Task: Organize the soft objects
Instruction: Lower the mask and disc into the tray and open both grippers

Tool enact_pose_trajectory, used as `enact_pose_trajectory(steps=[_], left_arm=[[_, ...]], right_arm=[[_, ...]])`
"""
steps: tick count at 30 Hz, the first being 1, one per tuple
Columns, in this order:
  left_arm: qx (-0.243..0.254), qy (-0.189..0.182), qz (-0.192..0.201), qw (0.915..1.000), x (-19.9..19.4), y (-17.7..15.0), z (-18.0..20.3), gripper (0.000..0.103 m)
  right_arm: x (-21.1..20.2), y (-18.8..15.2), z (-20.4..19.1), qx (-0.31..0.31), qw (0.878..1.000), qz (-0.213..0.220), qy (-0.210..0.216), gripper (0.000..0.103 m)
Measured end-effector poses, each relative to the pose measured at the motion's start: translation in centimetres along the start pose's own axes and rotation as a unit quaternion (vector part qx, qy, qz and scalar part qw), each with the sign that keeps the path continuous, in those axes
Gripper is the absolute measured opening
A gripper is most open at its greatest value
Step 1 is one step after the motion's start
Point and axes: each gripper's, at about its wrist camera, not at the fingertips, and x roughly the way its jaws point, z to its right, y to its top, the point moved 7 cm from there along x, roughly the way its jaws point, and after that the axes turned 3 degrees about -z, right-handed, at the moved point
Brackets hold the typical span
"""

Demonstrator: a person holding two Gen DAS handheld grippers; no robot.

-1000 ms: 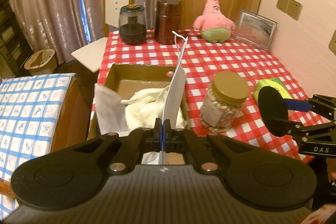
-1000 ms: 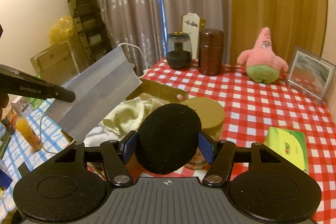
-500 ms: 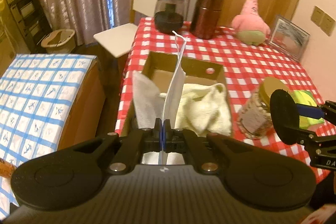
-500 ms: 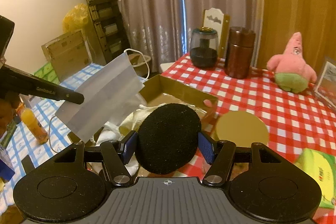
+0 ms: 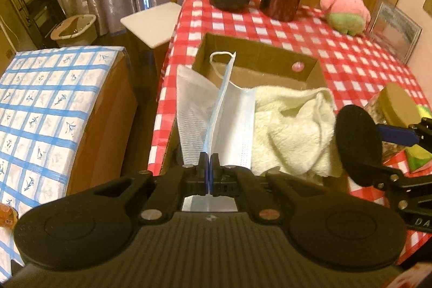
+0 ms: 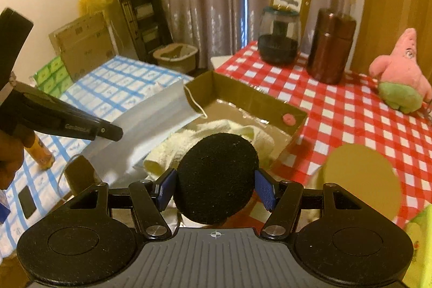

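In the left wrist view, the left gripper (image 5: 208, 162) is seen with its jaws pressed together on the lower edge of a blue face mask (image 5: 219, 109), which stands edge-on above the near end of the cardboard box (image 5: 259, 58). An ear loop (image 5: 222, 56) hangs at the far tip of the mask. A cream towel (image 5: 294, 126) is already lying in the right half of the box, and a white mask or tissue, which cannot be told apart, leans on the left wall. The box sits on the red checked tablecloth (image 5: 351, 64). At the right edge, a black round sponge (image 5: 357, 143) is carried by the right gripper.

In the right wrist view, the right gripper (image 6: 216, 189) is seen pinching the black round sponge (image 6: 216, 177) between its blue pads, held over the near corner of the cardboard box (image 6: 251, 99). The face mask (image 6: 145, 126) is shown flat-on, gripped at its lower corner by the left gripper (image 6: 113, 132), partly outside the box's left wall. A gold-lidded jar (image 6: 361, 180) stands just beside the box on the right; a pink starfish plush (image 6: 402, 72) sits well apart at the back.

Judgement: the mask is being placed. It should be moved further over the box floor, lowered until it sags onto the towel, and only then released, so that the loop is not left over the wall. The sponge should be kept clear meanwhile.
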Motion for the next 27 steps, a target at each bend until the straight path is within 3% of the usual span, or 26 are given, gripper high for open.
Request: enact_pose_trajectory(steps=[11,23,27], left_arm=[[0.026,-0.017,-0.041,0.9987,5.0,-0.3,0.5,0.0],[0.028,-0.031,-0.044,0.9982,8.1,1.7,0.7,0.0],[0.032,-0.031,-0.043,0.9981,8.7,2.4,1.1,0.0]], right_arm=[[5.4,-0.9,-1.6,-0.017,0.998,-0.048,0.023,0.062],[9.1,0.6,0.8,-0.023,0.998,-0.051,-0.029,0.062],[9.1,0.6,0.9,-0.025,0.998,-0.051,-0.024,0.062]])
